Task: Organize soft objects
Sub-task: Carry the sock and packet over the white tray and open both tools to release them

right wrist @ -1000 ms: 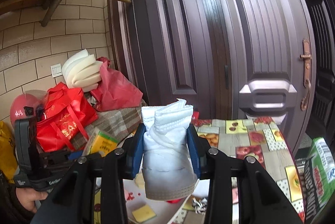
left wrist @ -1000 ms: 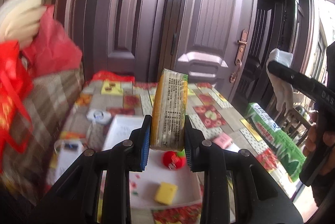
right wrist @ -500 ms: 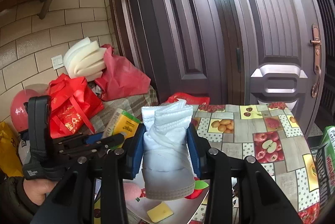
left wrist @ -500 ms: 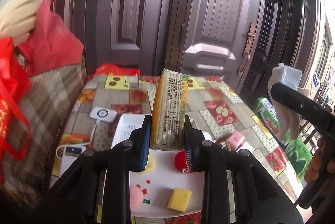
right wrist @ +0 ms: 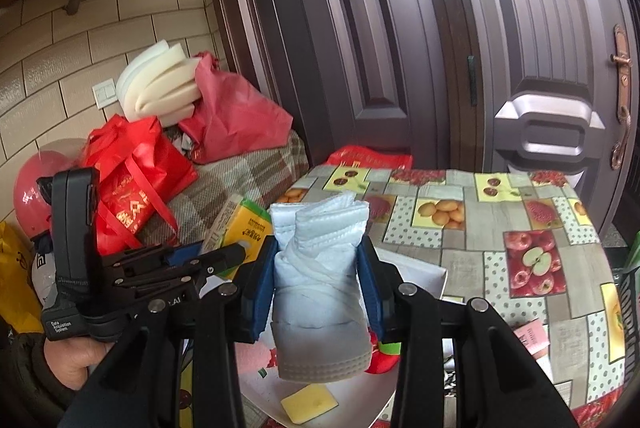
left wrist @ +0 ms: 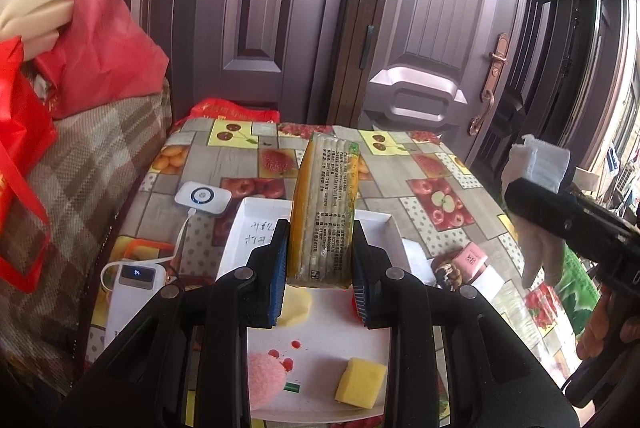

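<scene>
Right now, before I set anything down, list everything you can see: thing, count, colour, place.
Flat plastic-wrapped packet: one, yellow, upright in left claw.
Folded stack of face masks: one, white, in right claw.
Shallow tray: one, white, on table under both claws.
Sponge block: one, yellow, near tray corner.
Fluffy puff: one, pink, in tray.
Power bank: one, white, left of tray, cabled to a white puck.
Fruit-print tablecloth: one, multicoloured, covers table.
Gift bags: two, red, on checked blanket left of table.
Foam sheets: one stack, cream, above bags.
Left claw: shut on packet.
Right claw: shut on masks.
</scene>
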Demonstrator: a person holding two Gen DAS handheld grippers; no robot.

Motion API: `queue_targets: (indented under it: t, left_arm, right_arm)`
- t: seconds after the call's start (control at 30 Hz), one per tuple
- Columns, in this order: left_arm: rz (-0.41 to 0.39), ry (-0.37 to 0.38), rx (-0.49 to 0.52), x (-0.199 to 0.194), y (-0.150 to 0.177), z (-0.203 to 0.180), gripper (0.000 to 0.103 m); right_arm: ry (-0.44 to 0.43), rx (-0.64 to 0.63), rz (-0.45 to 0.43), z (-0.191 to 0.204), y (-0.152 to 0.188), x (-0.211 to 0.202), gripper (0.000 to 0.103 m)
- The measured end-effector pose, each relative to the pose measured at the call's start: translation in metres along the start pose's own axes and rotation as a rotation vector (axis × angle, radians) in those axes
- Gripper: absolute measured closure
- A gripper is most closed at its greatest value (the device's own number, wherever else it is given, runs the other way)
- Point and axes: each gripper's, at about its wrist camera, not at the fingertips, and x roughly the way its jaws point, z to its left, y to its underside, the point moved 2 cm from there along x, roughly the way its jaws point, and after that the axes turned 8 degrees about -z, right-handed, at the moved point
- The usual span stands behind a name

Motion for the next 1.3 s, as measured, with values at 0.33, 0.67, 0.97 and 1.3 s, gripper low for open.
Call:
queue_targets:
  t: [0.33,0.67,0.97,1.3]
  left_arm:
    - [0.049,0.0,-0.026,0.033,0.01,0.011,0.076]
    - [0.095,0.005,-0.05,0.058,0.024,0.015,0.076]
    - [0.117,-0.006,-0.071,0.072,0.033,0.021,0.076]
    - [0.151,-0.015,-0.094,0.087,0.046,0.028,0.076]
  right_arm:
    - [-0.016,0.021,0.08,-0.008,0.016,0.033,0.065]
    - [-0.016,0.043,0.141,-0.017,0.03,0.058,0.064]
    - [-0.017,0.052,0.18,-0.022,0.041,0.076,0.064]
    - [-0.017,0.063,0.226,-0.025,0.054,0.095,0.063]
